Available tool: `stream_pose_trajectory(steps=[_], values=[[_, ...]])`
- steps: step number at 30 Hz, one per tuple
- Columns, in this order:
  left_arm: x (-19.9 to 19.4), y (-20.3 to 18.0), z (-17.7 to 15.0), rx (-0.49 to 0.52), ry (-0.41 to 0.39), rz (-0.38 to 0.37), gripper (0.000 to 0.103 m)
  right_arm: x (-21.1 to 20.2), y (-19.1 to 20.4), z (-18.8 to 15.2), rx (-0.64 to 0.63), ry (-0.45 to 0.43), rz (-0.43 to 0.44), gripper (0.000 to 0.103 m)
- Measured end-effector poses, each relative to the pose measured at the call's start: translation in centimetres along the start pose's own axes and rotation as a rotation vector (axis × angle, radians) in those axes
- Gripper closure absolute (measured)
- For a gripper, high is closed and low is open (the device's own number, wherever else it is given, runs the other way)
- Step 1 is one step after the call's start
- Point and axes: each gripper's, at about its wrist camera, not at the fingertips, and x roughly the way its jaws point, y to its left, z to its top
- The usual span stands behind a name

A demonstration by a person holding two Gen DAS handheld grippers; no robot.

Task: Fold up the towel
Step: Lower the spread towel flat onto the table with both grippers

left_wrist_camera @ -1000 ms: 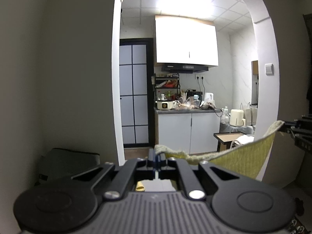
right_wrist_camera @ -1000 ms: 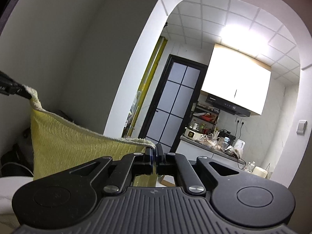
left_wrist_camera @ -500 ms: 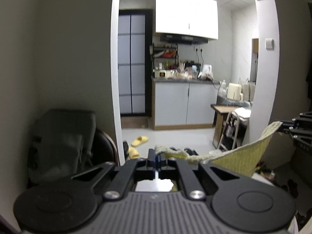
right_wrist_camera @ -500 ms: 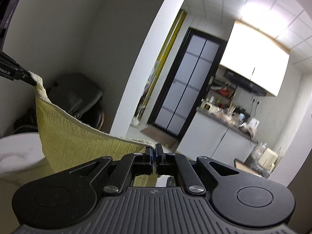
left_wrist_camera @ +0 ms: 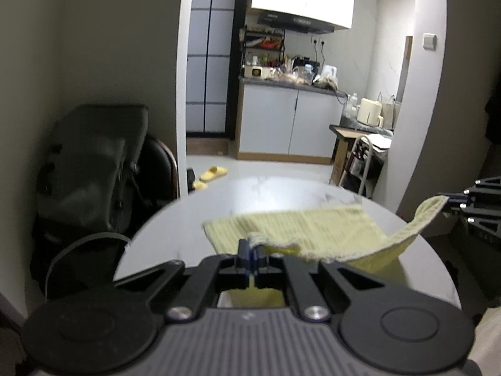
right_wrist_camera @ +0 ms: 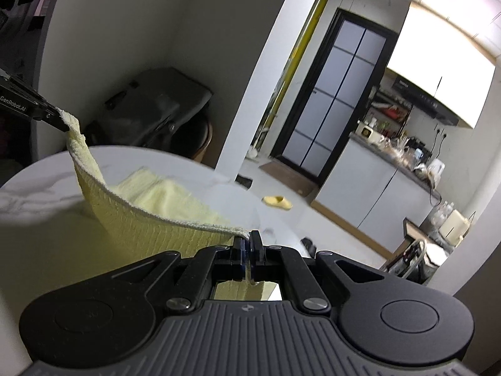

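We have the yellow towel (left_wrist_camera: 300,228) pinched by a corner in each hand: the left hand-held gripper (left_wrist_camera: 252,249) is clamped tight on one corner, the right hand-held gripper (right_wrist_camera: 247,244) on the other. The far part of the cloth lies spread on the round white worktop (left_wrist_camera: 188,216), while the near edge hangs lifted between our two grips.

To do this step well, we judge that we should keep both corners level and the edge between them taut, carry them forward together over the flat part, and match them to the far corners before letting go, so that the fold comes out square.

A second ago both cameras looked up at the kitchen cupboards and ceiling, and the towel hung free in the air. Now both have tipped down and sunk, the worktop has come into view, and the cloth's lower part rests on it.
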Motion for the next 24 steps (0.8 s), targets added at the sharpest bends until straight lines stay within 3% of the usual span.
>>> stream_pose_trajectory(steps=[24], values=[[-1.3,0.7,-10.0,-0.162,0.140,0.005,0.099,-1.5,4.1,-7.9,0.054,0.143,0.123,0.100]])
